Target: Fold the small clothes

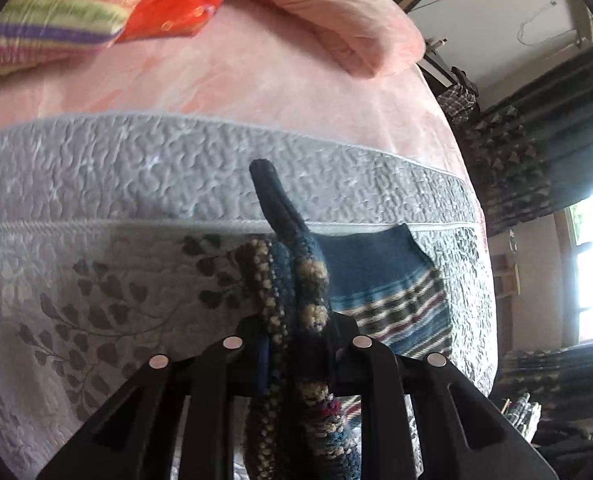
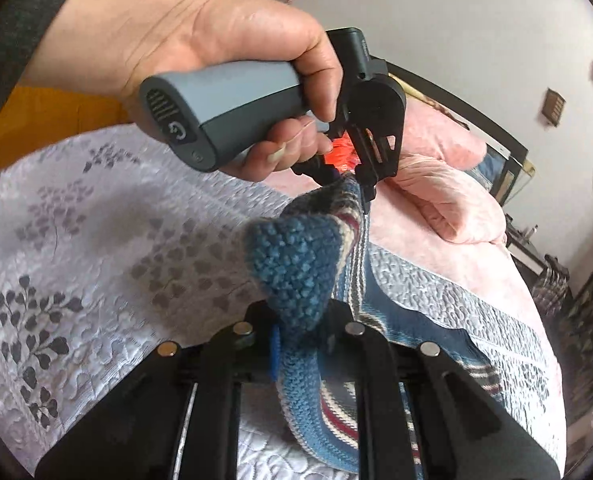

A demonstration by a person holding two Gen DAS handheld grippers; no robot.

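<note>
- Knitwear: in the left wrist view, a blue knitted garment (image 1: 380, 280) with tan, maroon and dark stripes lies partly on the grey quilted bedspread (image 1: 96, 208), part of it spread flat to the right of the gripper and touching the quilt.
- The left gripper (image 1: 296, 344) has its two fingers drawn narrow onto a bunched, rope-like fold of the garment; the fold runs up between the fingers and ends in a dark blue tip that stands above the quilt's upper band.
- Beyond the bedspread lies a pink sheet (image 1: 224, 76). On it, at the far side from the garment, sit a rolled pink blanket (image 1: 348, 28), an orange-red cloth (image 1: 176, 4) and a striped multicolour pillow (image 1: 56, 16).
- Right of the bedspread, dark patterned curtains (image 1: 536, 152) hang beside a bright window (image 1: 592, 264).
- In the right wrist view, the right gripper (image 2: 296, 332) is closed narrowly on a blue corner of the same garment (image 2: 296, 264), raised off the bedspread (image 2: 76, 240).
- From that corner the fabric stretches away to the left gripper (image 2: 366, 184), which pinches the striped edge; the garment hangs between the two tools, its lower part trailing onto the quilt below the right gripper.
- A hand (image 2: 216, 40) grips the grey handle (image 2: 224, 108) of the left tool, above the bedspread.
</note>
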